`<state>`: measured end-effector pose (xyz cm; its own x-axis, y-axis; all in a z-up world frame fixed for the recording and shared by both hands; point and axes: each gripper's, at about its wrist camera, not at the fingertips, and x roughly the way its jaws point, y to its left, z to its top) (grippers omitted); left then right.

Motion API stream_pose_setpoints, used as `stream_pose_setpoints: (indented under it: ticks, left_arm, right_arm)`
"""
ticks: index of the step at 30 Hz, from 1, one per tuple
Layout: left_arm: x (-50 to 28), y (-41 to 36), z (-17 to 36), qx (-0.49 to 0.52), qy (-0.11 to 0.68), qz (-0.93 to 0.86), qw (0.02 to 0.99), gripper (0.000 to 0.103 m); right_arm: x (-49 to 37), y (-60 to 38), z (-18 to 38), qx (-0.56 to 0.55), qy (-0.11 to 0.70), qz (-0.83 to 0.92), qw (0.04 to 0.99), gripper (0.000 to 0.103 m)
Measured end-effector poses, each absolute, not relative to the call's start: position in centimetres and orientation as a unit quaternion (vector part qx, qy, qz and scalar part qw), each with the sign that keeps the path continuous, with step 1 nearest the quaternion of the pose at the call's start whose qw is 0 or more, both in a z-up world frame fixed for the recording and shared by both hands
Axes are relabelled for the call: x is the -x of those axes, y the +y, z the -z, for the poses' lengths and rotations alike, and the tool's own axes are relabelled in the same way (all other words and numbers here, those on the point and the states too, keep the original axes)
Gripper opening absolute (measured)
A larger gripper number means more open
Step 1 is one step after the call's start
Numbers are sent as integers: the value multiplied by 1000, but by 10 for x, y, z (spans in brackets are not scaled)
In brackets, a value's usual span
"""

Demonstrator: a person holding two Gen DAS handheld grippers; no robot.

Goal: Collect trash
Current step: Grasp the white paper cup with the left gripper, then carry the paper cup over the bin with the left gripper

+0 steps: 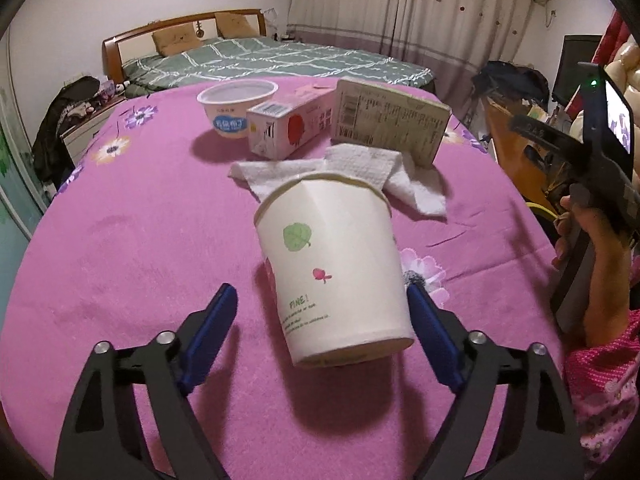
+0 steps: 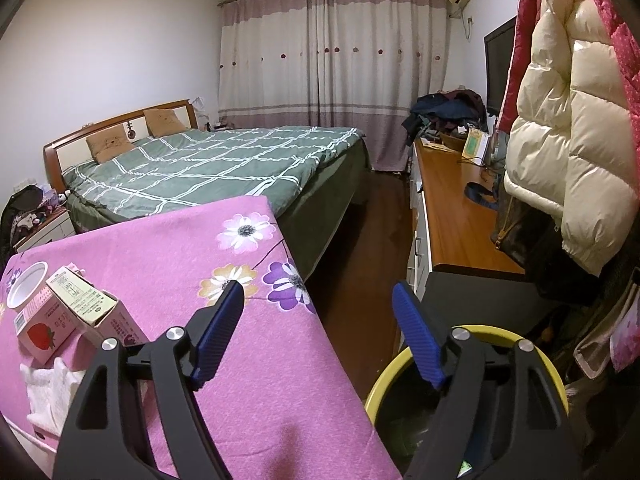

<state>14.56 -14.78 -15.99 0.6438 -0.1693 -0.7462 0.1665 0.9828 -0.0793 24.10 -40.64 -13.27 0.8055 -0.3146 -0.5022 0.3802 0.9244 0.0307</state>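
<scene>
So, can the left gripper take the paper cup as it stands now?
Probably yes. The paper cup stands tilted between the open fingers of the left gripper; the right finger is at its side, the left finger apart. Nothing lies between them.

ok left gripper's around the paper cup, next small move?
Probably close the left gripper the rest of the way. The paper cup stands tilted between its blue pads: the right pad is at the cup's wall, the left pad still stands clear. Lifting now would likely tip it.
</scene>
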Motion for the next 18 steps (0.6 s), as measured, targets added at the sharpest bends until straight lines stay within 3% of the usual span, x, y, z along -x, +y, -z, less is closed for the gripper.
stream_pose_setpoints:
  ticks: [4,7,18]
  left_arm:
    - [-149,-146,162,3,413,92,906,75]
    - [-152,-146,167,6,421,102,901,61]
    - [-148,-149,152,-6,394,112,912,59]
  right_arm:
    - [-242,-408,133,-64,253,183,948,74]
    - [-242,-408,133,-65,254,183,948,74]
    - [-241,-409,133,-64,247,186,949,74]
